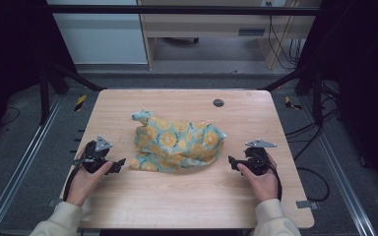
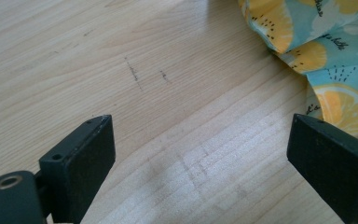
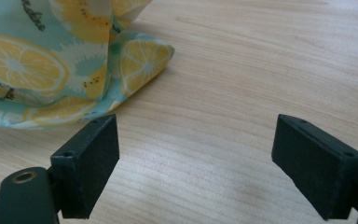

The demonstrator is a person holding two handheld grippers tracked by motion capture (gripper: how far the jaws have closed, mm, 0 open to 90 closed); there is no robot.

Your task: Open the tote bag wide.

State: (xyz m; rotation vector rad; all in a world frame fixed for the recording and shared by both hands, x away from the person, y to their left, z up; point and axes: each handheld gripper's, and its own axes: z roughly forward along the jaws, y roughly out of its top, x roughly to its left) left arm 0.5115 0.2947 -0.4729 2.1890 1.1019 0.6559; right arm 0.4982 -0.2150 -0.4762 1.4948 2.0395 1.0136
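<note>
Hands come in from the bottom edge of the high view, each wrapped around a tool resting low over the wooden table [image 1: 177, 196]. At lower left of that frame the left gripper [image 1: 119, 162] points toward the centre, and its own view shows its jaws spread wide with nothing but bare wood grain between them. At lower right the right gripper [image 1: 232, 161] mirrors it, jaws likewise wide apart and empty in its own view. Between the two, just above the middle of the frame, lies the lemon-print cloth [image 1: 177, 142], a teal fabric with orange-yellow citrus slices, heaped in a loose crumpled mound with one corner twisted up at its upper left. In the left gripper view its edge [image 2: 335, 79] sits in the upper right corner, close to the right-hand jaw but apart from it; in the right gripper view a rounded fold [image 3: 140, 60] fills the upper left, just beyond the left-hand jaw and not touched. Judging from this, the handling of the cloth has not begun: no corner is gripped, nothing is flattened or folded, and all the work remains. Farther off, a small dark round cap [image 1: 218, 103] sits near the table's far edge.
</note>
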